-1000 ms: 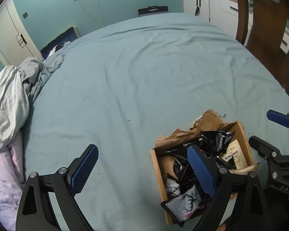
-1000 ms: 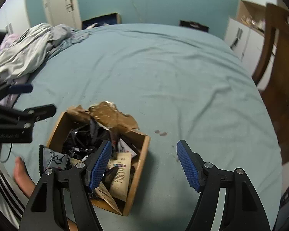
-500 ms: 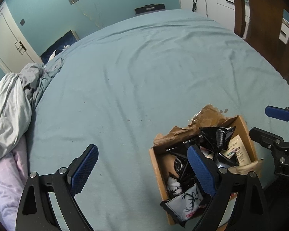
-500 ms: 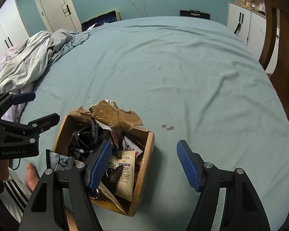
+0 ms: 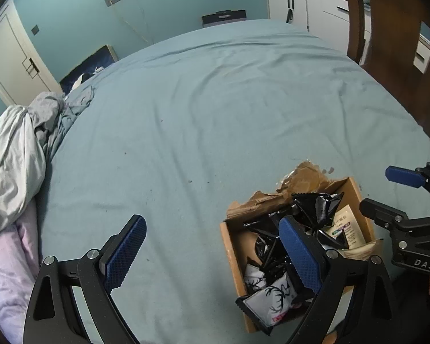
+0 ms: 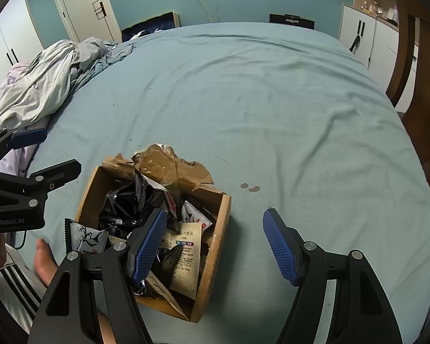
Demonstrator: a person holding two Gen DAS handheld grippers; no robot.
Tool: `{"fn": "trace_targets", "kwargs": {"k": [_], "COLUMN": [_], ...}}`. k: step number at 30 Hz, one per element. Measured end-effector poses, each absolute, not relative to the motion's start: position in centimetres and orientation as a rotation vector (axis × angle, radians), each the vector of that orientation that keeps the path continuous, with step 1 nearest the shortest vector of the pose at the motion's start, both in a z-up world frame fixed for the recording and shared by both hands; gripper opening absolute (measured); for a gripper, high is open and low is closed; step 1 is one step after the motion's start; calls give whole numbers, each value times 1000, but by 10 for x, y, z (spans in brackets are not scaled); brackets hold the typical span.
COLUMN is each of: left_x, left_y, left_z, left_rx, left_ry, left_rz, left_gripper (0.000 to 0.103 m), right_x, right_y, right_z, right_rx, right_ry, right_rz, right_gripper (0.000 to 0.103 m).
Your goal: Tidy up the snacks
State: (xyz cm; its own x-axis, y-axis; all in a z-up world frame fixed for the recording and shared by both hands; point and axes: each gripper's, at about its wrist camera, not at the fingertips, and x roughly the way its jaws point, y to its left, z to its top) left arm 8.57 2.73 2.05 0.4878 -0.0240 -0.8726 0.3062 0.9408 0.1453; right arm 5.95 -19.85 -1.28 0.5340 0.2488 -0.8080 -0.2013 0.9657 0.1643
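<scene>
Partly hidden behind blue pads (image 6: 149, 243): box (image 6: 215, 246) packets (image 6: 186, 252) (print unreadable).

"DAS" in white letters on the black body of the right gripper (image 5: 410, 197), seen from the left wrist view; the word runs off at the frame edge. "GenRobot.AI" in pale letters on the black body of the left gripper (image 6: 38, 154), seen from the right wrist view. Beige sachet (image 6: 186, 261) in the cardboard box (image 6: 215, 246) carries printed characters and coloured label patches, too small to read. Black-and-white packet (image 5: 272, 301) shows an antler drawing, with small red print that is unreadable.
</scene>
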Motion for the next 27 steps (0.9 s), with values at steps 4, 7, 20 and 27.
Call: {"fn": "trace_targets", "kwargs": {"k": [4,7,20,27], "left_x": [86,86,87,86], "left_y": [27,27,25,23], "left_z": [22,22,20,19], "left_rx": [292,297,292,304], "left_ry": [1047,1043,1053,1050], "left_rz": [-197,-191,-223,-226], "left_gripper": [95,95,95,95], "right_x": [61,61,61,61], "right_y": [-199,-198,-199,-197], "right_z": [-14,-14,-14,-15], "right_rx": [55,47,52,36], "right_ry": [975,974,971,972], "right_rz": [267,265,270,264], "right_gripper": [69,69,69,69]}}
